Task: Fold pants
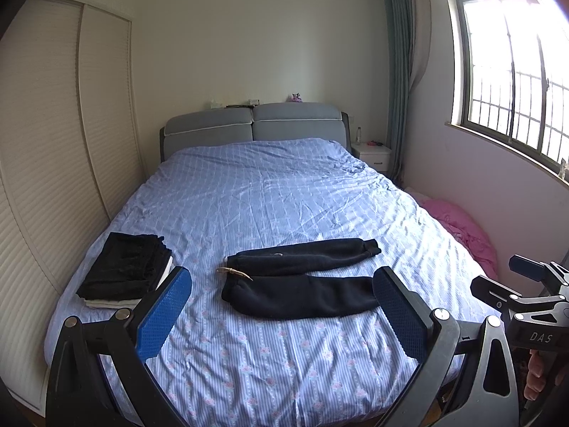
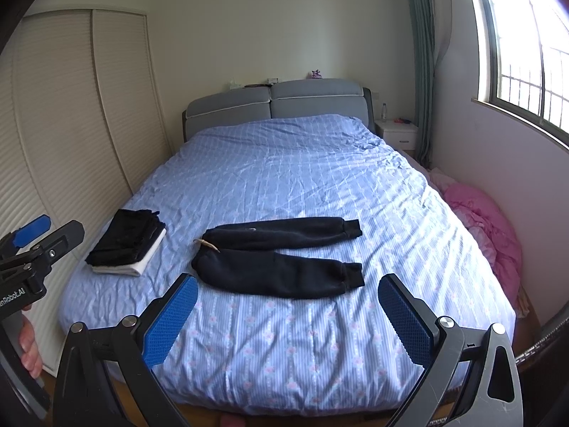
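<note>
We log dark pants (image 1: 302, 286) flat on the bed (image 1: 284, 195), folded stack (image 1: 128, 270) at nine o'clock, left claw (image 1: 281, 315) and right claw (image 2: 288, 320) spread, empty.

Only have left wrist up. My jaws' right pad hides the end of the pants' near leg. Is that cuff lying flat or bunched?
Observer: Flat. In the right wrist view the near cuff lies spread on the bed cover, ending about level with the far cuff.
Operator: Right jaws? I only see that gripper's side.
Observer: Open. The right gripper has its jaws wide apart with nothing between them, held short of the pants.
</note>
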Tool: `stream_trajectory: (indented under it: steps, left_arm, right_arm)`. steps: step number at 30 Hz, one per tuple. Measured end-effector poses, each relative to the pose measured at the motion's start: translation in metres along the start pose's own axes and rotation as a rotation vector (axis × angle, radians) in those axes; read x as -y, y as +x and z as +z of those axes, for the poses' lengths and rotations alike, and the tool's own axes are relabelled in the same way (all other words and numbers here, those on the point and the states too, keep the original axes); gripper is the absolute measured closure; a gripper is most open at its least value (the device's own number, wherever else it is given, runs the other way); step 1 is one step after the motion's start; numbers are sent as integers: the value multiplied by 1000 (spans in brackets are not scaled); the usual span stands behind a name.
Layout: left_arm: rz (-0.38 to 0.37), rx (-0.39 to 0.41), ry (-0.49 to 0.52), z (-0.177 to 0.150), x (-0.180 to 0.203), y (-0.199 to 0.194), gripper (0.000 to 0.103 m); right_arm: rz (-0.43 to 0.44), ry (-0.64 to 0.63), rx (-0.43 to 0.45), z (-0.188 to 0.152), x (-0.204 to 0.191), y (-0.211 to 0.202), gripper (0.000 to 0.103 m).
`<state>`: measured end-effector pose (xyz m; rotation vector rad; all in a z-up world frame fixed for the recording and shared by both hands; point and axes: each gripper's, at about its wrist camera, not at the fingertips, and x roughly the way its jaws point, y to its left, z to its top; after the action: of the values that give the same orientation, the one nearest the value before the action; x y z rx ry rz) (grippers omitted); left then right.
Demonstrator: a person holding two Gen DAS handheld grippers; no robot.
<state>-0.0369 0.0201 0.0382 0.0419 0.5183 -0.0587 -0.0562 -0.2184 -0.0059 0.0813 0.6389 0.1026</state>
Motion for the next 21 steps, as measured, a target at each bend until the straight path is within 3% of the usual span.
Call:
stream_trajectory:
  steps: [14,21]
  left_arm:
    - [25,-47,-12,-3,-2,28,0]
    - [77,-128,-31,-19,-23,61,0]
  right_arm:
    - [2,2,-40,-5,3,21,0]
    - [9,19,-91,-13,0,58,0]
